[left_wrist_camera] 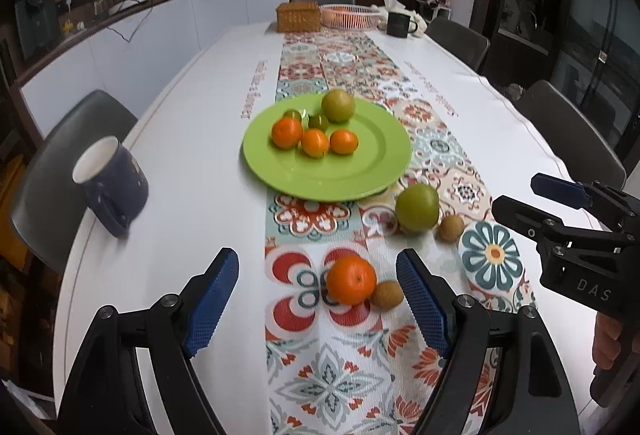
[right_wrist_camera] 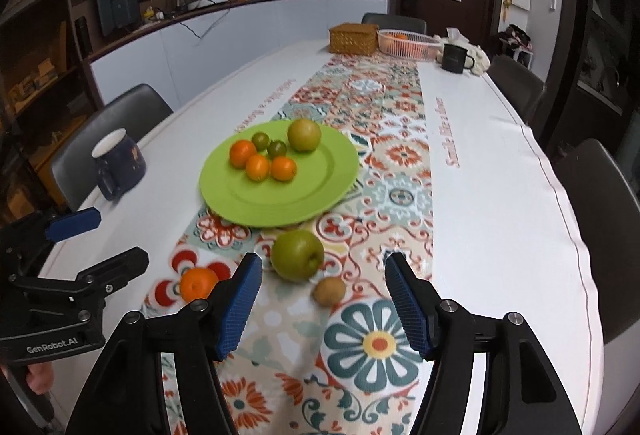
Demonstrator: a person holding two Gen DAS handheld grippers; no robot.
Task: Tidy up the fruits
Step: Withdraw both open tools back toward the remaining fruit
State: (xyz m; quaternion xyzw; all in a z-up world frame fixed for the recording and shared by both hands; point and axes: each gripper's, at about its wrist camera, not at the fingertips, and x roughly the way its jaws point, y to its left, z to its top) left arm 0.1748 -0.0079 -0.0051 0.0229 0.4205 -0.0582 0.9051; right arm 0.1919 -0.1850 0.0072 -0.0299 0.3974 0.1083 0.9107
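A green plate [left_wrist_camera: 360, 171] [right_wrist_camera: 304, 195] on the patterned runner holds three oranges, two small green fruits and a green pear. Loose on the runner lie an orange [left_wrist_camera: 351, 281] [right_wrist_camera: 197, 283], a kiwi [left_wrist_camera: 386, 294] beside it, a green pear [left_wrist_camera: 417, 207] [right_wrist_camera: 297, 254] and another kiwi [left_wrist_camera: 451, 228] [right_wrist_camera: 329, 291]. My left gripper [left_wrist_camera: 318, 301] is open and empty, with the orange and its kiwi between the fingers ahead. My right gripper [right_wrist_camera: 323, 301] is open and empty, just short of the pear and kiwi; it also shows in the left wrist view [left_wrist_camera: 520, 197].
A dark blue mug [left_wrist_camera: 110, 187] [right_wrist_camera: 118, 167] stands near the table's left edge. At the far end are a wicker box [left_wrist_camera: 298, 17], a pink basket [left_wrist_camera: 349, 15] and a black mug [left_wrist_camera: 398, 23]. Chairs surround the table.
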